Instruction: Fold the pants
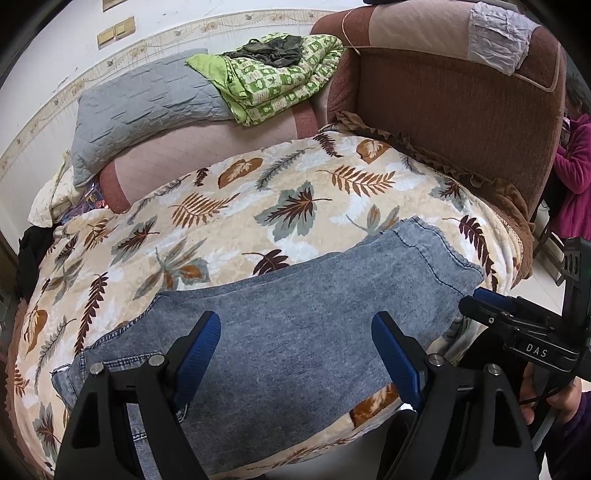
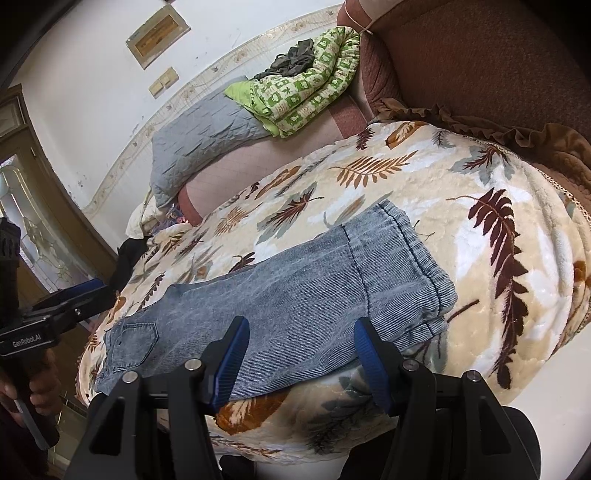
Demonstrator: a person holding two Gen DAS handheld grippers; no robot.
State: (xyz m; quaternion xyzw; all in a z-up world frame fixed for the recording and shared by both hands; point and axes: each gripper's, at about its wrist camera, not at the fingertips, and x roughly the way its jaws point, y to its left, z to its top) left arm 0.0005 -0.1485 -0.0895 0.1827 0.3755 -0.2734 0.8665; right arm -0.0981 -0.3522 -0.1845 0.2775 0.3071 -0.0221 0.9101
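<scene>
Both jaws stand apart and hold nothing: the left hand-held gripper (image 1: 295, 354) hovers over the middle of the pants (image 1: 280, 317), and the right hand-held gripper (image 2: 299, 362) sits at their near edge. I'd pinch both layers of the hem, toward 2 o'clock, then carry it over to the waist at 8 o'clock, edges matched. The pants are pale, ribbed blue denim, already doubled leg on leg, lying flat on the leaf-print blanket (image 2: 480, 258).

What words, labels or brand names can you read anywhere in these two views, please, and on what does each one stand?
"DAS": white letters on the black body of the right gripper, seen from the left wrist view.
"GenRobot.AI": white letters on the black body of the left gripper, seen from the right wrist view.
The framed wall plaque is too blurred to read.
</scene>
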